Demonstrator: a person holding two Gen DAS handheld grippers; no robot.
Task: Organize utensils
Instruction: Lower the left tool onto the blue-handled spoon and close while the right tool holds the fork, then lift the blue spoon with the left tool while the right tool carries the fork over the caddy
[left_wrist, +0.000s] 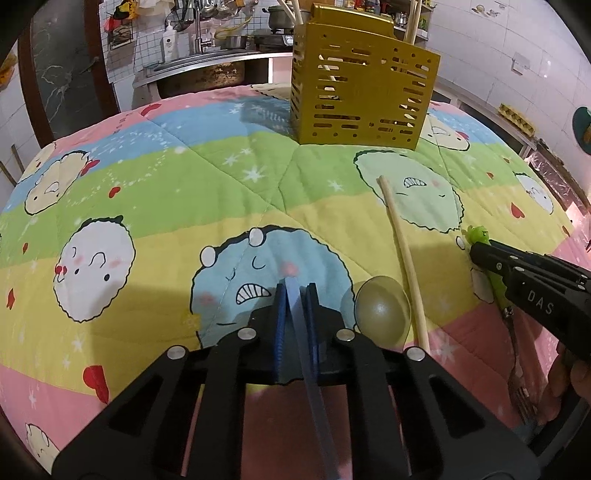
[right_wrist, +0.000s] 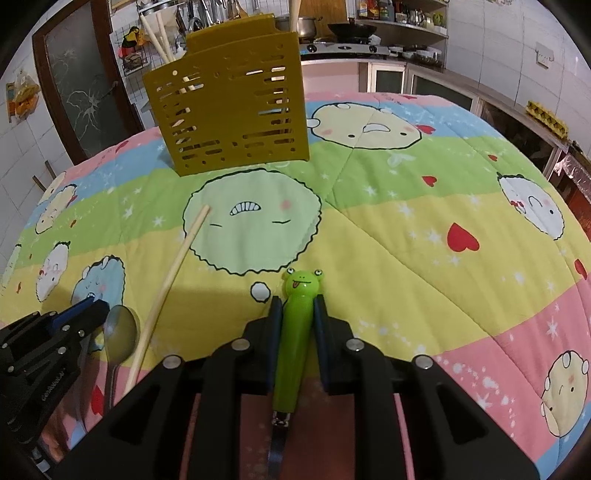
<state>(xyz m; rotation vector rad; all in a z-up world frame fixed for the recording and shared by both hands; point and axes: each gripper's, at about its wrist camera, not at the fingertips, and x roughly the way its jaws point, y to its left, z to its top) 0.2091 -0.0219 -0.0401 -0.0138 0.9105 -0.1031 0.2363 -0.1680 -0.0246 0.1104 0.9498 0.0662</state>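
Observation:
My left gripper (left_wrist: 294, 291) is shut on a thin translucent blue handle (left_wrist: 301, 325) low over the quilt. It also shows in the right wrist view (right_wrist: 83, 308). My right gripper (right_wrist: 297, 306) is shut on the green frog-handled fork (right_wrist: 293, 332), whose metal end runs back under the gripper. The right gripper (left_wrist: 476, 251) and fork (left_wrist: 478, 234) show at the right of the left wrist view. A metal spoon (left_wrist: 382, 310) (right_wrist: 120, 336) and a wooden chopstick (left_wrist: 402, 254) (right_wrist: 173, 273) lie between the grippers. The gold slotted utensil holder (left_wrist: 362, 96) (right_wrist: 229, 107) stands at the far side with chopsticks in it.
A cartoon-print quilt (left_wrist: 166, 192) (right_wrist: 406, 229) covers the table. Behind it are a kitchen sink and counter (left_wrist: 207, 62) and a stove with pots (right_wrist: 343, 40). A dark door (right_wrist: 81, 85) stands at the left.

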